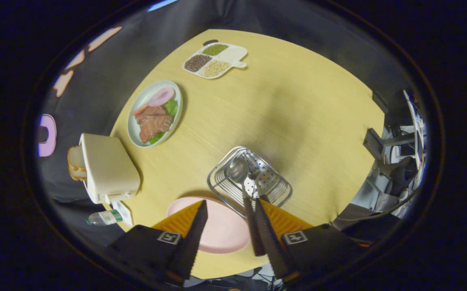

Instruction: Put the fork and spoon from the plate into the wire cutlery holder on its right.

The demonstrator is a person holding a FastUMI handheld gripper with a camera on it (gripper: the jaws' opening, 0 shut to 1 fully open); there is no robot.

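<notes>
My gripper (230, 203) is open, its fingers spread wide above the pink plate (221, 232), which lies bare on the wooden table. Just ahead and to the right of the plate stands the wire cutlery holder (275, 198). The spoon (238, 170) rests with its bowl inside the holder, and its dark handle runs back along the inner side of my right finger (267, 230). Only that finger is near it. The fork (256, 171) lies in the holder beside the spoon, its handle end partly hidden by the right finger.
A cream toaster (108, 167) with bread slices (75, 161) sits at the table's left edge, with a small bottle (104, 217) below it. A plate of meat and vegetables (155, 113) and a divided tray of grains (215, 60) lie farther off. Equipment (395, 161) stands off the right edge.
</notes>
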